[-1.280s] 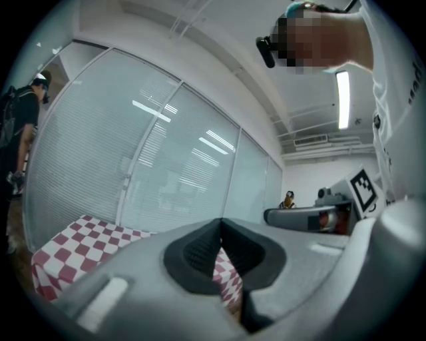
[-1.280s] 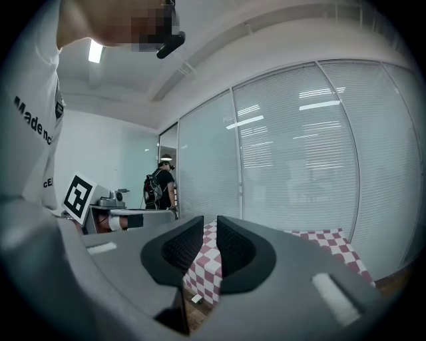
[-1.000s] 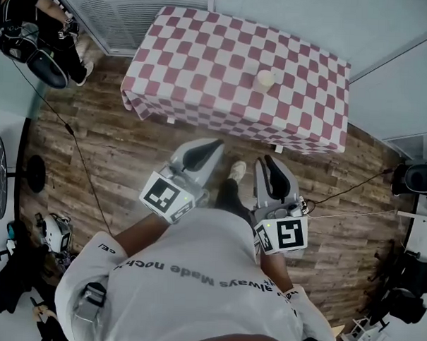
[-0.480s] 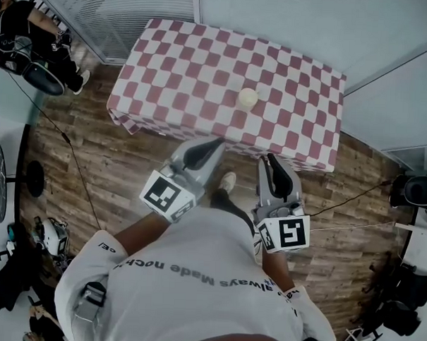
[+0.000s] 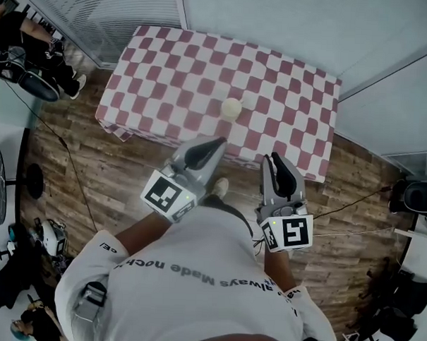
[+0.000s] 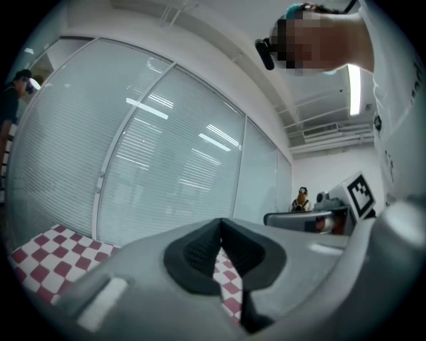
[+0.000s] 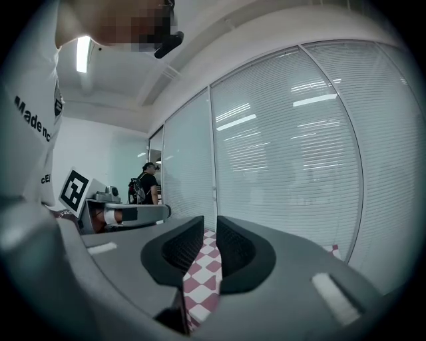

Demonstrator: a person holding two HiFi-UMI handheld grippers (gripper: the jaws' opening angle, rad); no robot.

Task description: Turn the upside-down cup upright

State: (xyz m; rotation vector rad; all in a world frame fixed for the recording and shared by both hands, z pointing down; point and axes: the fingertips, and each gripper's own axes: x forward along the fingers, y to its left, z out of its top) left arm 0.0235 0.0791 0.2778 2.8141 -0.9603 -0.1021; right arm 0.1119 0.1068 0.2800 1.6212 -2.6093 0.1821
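the upside-down cup (image 5: 232,108), at 12 o'clock from the closed, empty left gripper (image 5: 220,141) and right gripper (image 5: 273,159), looks light, rigid, probably slick; best pinched across its sidewall.

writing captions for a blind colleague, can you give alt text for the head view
Seen from above, a person in a white shirt holds the left gripper and right gripper, both shut and empty, toward a table with a red-and-white checked cloth. A pale cup stands on it, untouched.

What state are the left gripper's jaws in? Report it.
Shut. The left gripper shows its jaws touching at the tips, nothing between them.
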